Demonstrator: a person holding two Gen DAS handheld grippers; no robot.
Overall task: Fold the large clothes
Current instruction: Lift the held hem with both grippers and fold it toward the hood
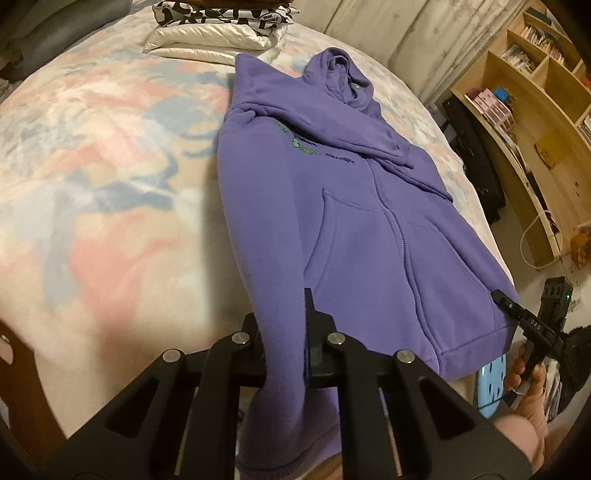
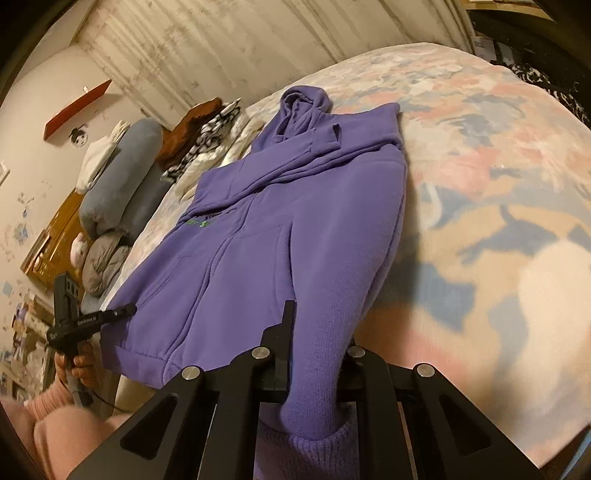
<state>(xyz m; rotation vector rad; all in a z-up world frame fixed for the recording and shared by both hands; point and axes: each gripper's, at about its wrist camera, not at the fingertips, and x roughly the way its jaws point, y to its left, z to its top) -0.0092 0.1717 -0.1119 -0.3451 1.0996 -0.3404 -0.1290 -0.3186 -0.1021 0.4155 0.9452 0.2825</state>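
Observation:
A purple zip hoodie (image 1: 354,229) lies front up on the bed, hood at the far end, both sleeves folded across the chest. My left gripper (image 1: 291,325) is shut on the hoodie's near left hem corner. My right gripper (image 2: 314,332) is shut on the hoodie (image 2: 258,251) at its near right hem corner, and the ribbed hem hangs down between its fingers. The right gripper also shows in the left wrist view (image 1: 517,314), at the hem's right corner. The left gripper shows in the right wrist view (image 2: 107,317), at the hem's left corner.
The bed has a pastel floral blanket (image 1: 103,166). Folded clothes and a white pillow (image 1: 218,33) lie at the head end. Wooden shelves (image 1: 532,122) stand right of the bed. Rolled bedding (image 2: 122,173) lies along the other side.

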